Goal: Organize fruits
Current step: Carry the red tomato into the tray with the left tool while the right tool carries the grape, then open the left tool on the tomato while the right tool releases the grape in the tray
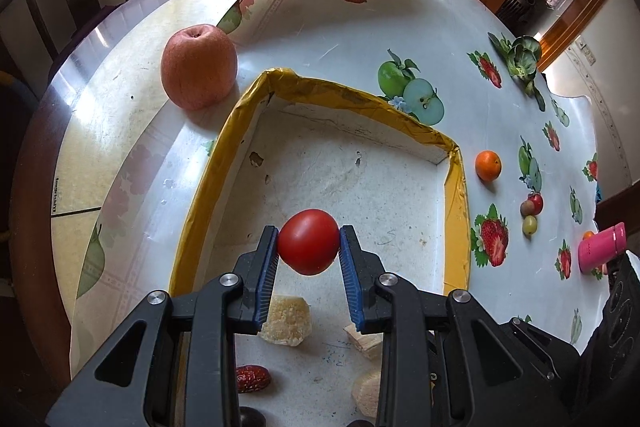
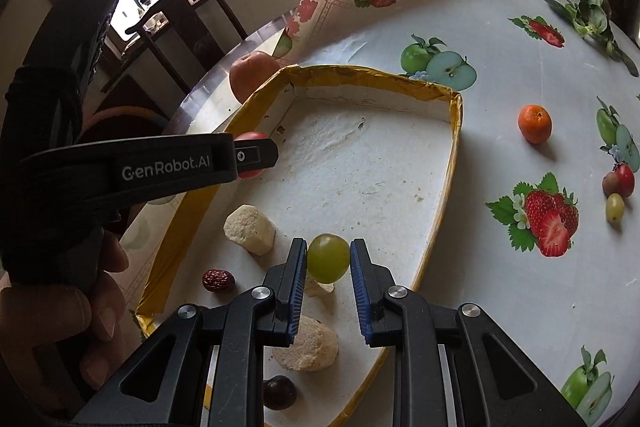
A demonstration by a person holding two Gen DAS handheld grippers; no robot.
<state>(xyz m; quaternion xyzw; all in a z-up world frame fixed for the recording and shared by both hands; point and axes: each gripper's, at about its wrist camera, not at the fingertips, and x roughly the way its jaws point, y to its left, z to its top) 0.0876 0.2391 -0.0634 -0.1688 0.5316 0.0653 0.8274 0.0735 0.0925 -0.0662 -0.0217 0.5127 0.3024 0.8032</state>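
Note:
My left gripper (image 1: 309, 241) is shut on a small red tomato (image 1: 308, 242), held above the white floor of a shallow tray with a yellow rim (image 1: 340, 91). In the right wrist view that left gripper (image 2: 256, 155) comes in from the left over the tray rim (image 2: 360, 73), the tomato (image 2: 250, 138) partly hidden behind its finger. My right gripper (image 2: 329, 259) is shut on a green grape (image 2: 328, 258) over the tray's near end. Pale food chunks (image 2: 250, 229), a red date (image 2: 218, 280) and a dark fruit (image 2: 279, 392) lie in the tray.
A large apple (image 1: 199, 67) stands outside the tray's far left corner. A small orange (image 2: 534, 123), a cluster of small fruits (image 2: 618, 187) and a leafy green (image 2: 592, 13) lie on the fruit-print cloth to the right. A pink cup (image 1: 602, 247) lies at the far right. The cloth's corner is folded up behind.

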